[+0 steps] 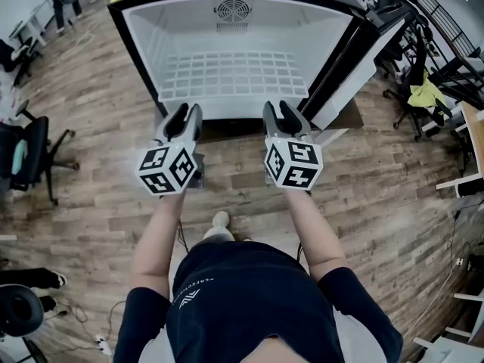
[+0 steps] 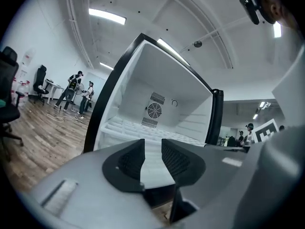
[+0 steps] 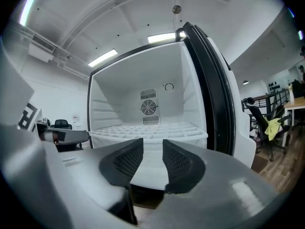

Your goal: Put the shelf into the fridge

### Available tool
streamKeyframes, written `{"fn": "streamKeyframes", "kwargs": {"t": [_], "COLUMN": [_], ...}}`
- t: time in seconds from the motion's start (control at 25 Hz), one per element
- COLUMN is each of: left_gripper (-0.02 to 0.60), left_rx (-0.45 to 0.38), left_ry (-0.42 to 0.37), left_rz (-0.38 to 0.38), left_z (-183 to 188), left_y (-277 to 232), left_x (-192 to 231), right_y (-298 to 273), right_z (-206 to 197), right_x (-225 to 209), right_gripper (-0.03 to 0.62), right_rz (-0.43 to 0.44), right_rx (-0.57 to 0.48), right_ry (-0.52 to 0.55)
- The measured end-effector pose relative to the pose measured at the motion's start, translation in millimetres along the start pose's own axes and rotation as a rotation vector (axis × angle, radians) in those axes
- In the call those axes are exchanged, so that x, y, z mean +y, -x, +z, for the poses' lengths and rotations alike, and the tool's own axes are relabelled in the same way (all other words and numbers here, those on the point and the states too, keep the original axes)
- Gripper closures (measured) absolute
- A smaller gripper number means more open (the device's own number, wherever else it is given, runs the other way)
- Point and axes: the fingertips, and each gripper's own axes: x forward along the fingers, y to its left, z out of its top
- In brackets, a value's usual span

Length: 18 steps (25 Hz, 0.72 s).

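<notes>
Fridge: white-lined open fridge w/ black frame point(image 1: 249, 32), straight ahead of the person; top cut off in head view. Round fan vent point(image 1: 232, 10) on its back wall.
Door: white door w/ black edge point(image 1: 349, 82), swung open at fridge's right side; only partly in view.
Shelf: white plastic grid shelf point(image 1: 234, 74) lies flat inside the fridge, spanning wall to wall. What holds it up at the sides can't be made out.
L tongs: left gripper point(image 1: 186, 112) just outside fridge's front lip, left half. Jaws stand apart, nothing betw. them.
R tongs: right gripper point(image 1: 279, 108) just outside the lip, right half. Jaws apart too, gap empty.
Gripper views: each gripper body covers the fridge below the shelf, so that part is unseen.
Hands: hid behind the black-and-white marker cubes point(image 1: 166, 169); only forearms show.
Floor: wood plank floor point(image 1: 363, 180) in front of fridge.
Bkgd: small, unclear standing people point(image 2: 71, 87) far left of fridge in left gripper view.
</notes>
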Motion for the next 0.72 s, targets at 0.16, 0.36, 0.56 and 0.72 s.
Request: {"fn": "streamKeyframes", "kwargs": {"t": [0.16, 0.36, 0.56, 0.72], "left_gripper": [0.476, 0.465, 0.471, 0.477], "left_rx": [0.001, 0.012, 0.016, 0.012], "left_ry": [-0.007, -0.013, -0.016, -0.033], "left_rz": [0.010, 0.006, 0.003, 0.003], "left_z": [2, 5, 4, 5], "left_y": [-4, -9, -9, -11], "left_x": [2, 4, 5, 6], "right_y": [-5, -12, -14, -17], "right_z": [1, 5, 5, 5], "right_x": [2, 7, 6, 5], "right_gripper": [0.470, 0.470, 0.470, 0.470], "right_rz": [-0.006, -0.007, -0.022, -0.018], "right_rx": [0.002, -0.001, 0.002, 0.002], "right_ry": [0.007, 0.019, 0.009, 0.021]}}
